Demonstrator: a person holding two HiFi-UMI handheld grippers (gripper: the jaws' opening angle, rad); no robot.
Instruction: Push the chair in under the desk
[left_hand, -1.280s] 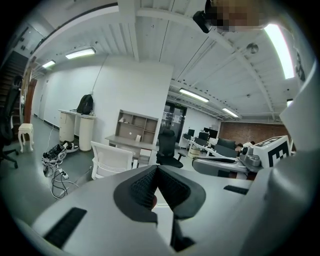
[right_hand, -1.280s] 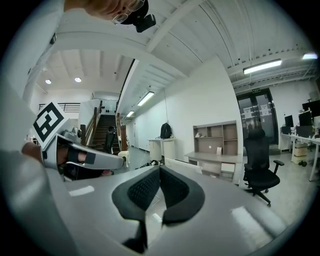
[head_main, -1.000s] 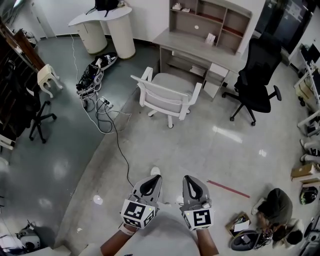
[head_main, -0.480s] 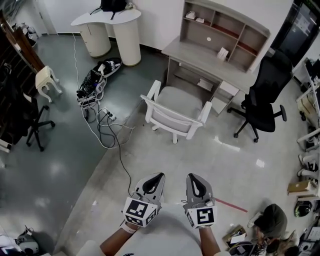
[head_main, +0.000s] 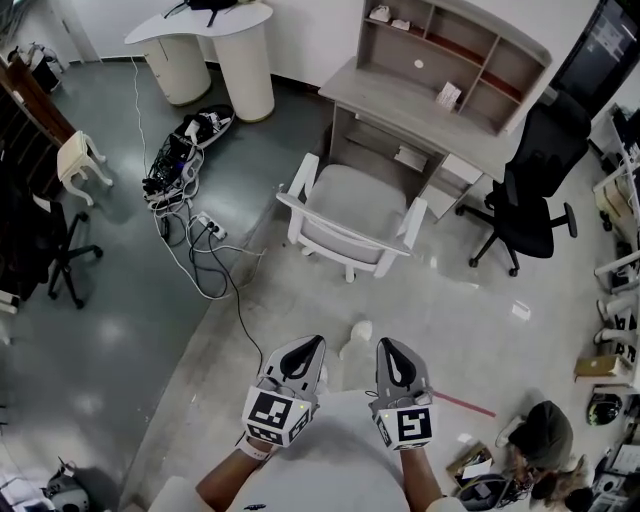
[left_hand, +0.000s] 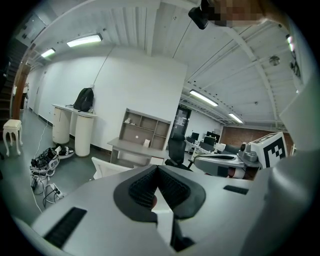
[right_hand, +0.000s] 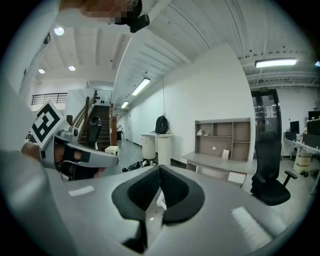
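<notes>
Just in front of the bench (head_main: 385, 95), the white chair (head_main: 355, 210) stands pulled out on the pale floor. Its grey seat faces the knee space and its backrest is turned toward the person. One shelf unit (head_main: 455, 50) sits on the bench top against the wall. Right of the bench, near it but apart from the white chair, stands a black office chair (head_main: 535, 185). A second black office chair (head_main: 40, 230) stands at the far left edge, so two of these are in sight. Loose cables (head_main: 200, 245) trail over the floor just left of the white chair's base, running back to a heap of gear (head_main: 180, 150) beside a white rounded counter (head_main: 205, 40). One small cream stool (head_main: 78, 155) stands farther left. A red strip (head_main: 465, 403) lies on the floor at lower right. Low in the head view, well apart from the white chair, two tongs are held side by side, each pointing toward it. The left tongs (head_main: 312, 343) are closed with nothing between the pads, and the right tongs (head_main: 386, 345) are likewise closed and empty.
</notes>
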